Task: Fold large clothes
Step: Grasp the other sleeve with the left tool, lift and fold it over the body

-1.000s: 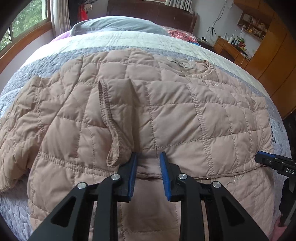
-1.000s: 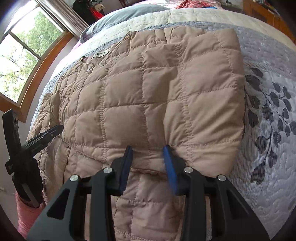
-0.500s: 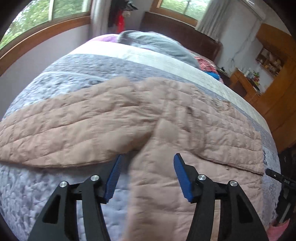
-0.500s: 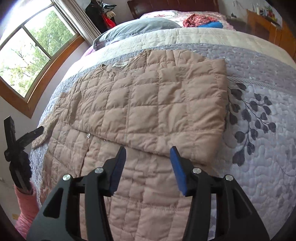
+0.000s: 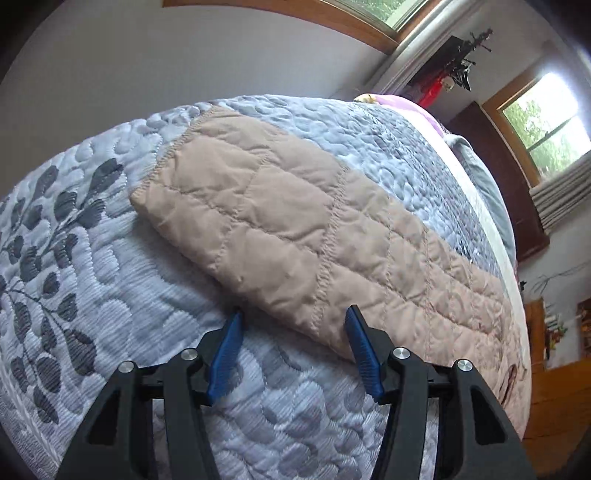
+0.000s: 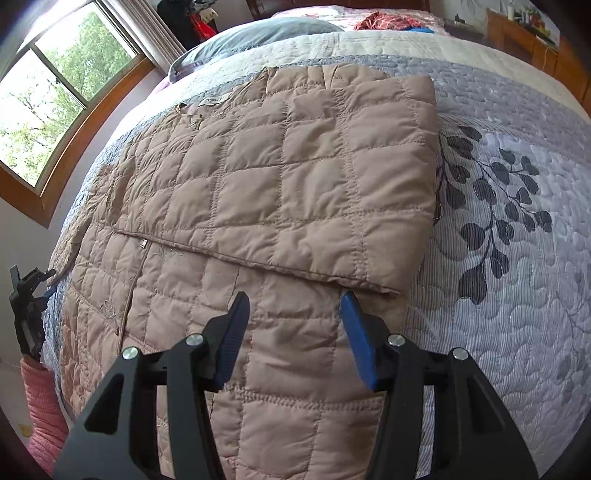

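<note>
A beige quilted jacket [image 6: 295, 177] lies flat on the bed, its right side folded across the body and its collar label [image 6: 216, 99] at the far end. My right gripper [image 6: 295, 314] is open above the jacket's lower body, just short of the folded flap's hem, with nothing pinched. In the left wrist view the jacket's sleeve [image 5: 295, 229] stretches flat over the bedspread, its cuff [image 5: 162, 162] at the upper left. My left gripper [image 5: 293, 332] is open at the sleeve's near edge, its pads off the fabric. The left gripper also shows small at the bed's left edge [image 6: 29, 295].
The grey quilted bedspread [image 6: 498, 295] with a dark leaf print covers the bed. Pillows [image 6: 258, 33] lie at the head. A wall [image 5: 184, 55] and window [image 6: 55, 92] run along the left side, wooden furniture [image 6: 535, 37] on the right. A person's pink sleeve [image 6: 40, 398] is at lower left.
Both grippers have opened and let go of the jacket fabric. The left one swung out to the sleeve at the bed's left side and rolled. The right one drew back slightly.
</note>
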Tool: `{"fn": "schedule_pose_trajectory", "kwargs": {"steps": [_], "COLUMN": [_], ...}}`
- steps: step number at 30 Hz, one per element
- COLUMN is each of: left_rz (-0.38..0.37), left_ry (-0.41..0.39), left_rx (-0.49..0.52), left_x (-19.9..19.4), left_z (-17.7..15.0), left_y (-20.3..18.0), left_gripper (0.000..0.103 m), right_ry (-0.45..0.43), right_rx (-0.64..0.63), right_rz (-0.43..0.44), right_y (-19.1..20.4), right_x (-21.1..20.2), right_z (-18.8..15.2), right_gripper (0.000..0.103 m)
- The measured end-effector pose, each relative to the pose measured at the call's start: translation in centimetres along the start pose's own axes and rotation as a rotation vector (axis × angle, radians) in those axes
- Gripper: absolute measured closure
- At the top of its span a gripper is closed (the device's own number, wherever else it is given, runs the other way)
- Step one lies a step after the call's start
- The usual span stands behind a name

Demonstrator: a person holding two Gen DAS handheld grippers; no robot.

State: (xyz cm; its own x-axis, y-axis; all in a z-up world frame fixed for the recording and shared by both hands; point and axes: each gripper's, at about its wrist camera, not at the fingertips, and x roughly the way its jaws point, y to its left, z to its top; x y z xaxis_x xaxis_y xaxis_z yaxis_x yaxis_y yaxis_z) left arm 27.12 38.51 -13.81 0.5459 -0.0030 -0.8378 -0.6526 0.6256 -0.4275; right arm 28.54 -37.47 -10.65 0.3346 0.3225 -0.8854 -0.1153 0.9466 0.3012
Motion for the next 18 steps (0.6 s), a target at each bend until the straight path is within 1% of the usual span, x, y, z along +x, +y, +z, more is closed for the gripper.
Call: {"fn": "schedule_pose_trajectory", "kwargs": {"steps": [1, 2, 3, 5, 6, 7, 10, 12, 14, 16, 18], "left_rz": [-0.009, -0.004, 0.004, 0.011, 0.007, -0.004, -0.001, 0.013, 0.015, 0.018, 0.008], "left_ry": [-0.015, -0.027, -0.032, -0.046, -0.052, -0.06, -0.075, -0.083, -0.083, -0.087, -0.113], "left_rx": [-0.014, -0.018, -0.025, -0.044, -0.049, -0.052, -0.04, -0.023, -0.028, -0.028, -0.021], "left_x": [0.1, 0.1, 0.3, 0.7, 0.8, 0.8, 1.0, 1.2, 1.5, 1.2, 0.4], "left_z": [0.4, 0.7, 1.0, 1.5, 1.6, 1.7, 1.6, 1.6, 1.6, 1.7, 1.8], "left_y": [0.2, 0.1, 0.1, 0.3, 0.3, 0.3, -0.1, -0.3, -0.3, -0.5, -1.2], "left_gripper": [0.049, 0.059, 0.064, 0.083, 0.087, 0.094, 0.098, 0.098, 0.098, 0.099, 0.099], "right_ry": [0.002, 0.003, 0.003, 0.006, 0.006, 0.008, 0.015, 0.019, 0.021, 0.021, 0.022], "right_rx": [-0.002, -0.005, -0.008, -0.009, -0.008, -0.008, -0.005, -0.005, -0.003, -0.003, 0.0], "right_rz": [-0.003, -0.007, -0.01, -0.016, -0.018, -0.018, -0.019, -0.019, -0.018, -0.017, -0.012], "right_y": [0.0, 0.1, 0.1, 0.1, 0.1, 0.1, -0.1, -0.2, -0.4, -0.3, -0.4], "right_x": [0.1, 0.1, 0.1, 0.3, 0.4, 0.5, 0.9, 1.2, 1.5, 1.6, 1.5], "right_z": [0.0, 0.0, 0.0, 0.1, 0.1, 0.1, 0.1, 0.0, 0.1, 0.2, 0.3], "right_gripper": [0.051, 0.051, 0.051, 0.051, 0.051, 0.051, 0.051, 0.051, 0.051, 0.051, 0.051]}}
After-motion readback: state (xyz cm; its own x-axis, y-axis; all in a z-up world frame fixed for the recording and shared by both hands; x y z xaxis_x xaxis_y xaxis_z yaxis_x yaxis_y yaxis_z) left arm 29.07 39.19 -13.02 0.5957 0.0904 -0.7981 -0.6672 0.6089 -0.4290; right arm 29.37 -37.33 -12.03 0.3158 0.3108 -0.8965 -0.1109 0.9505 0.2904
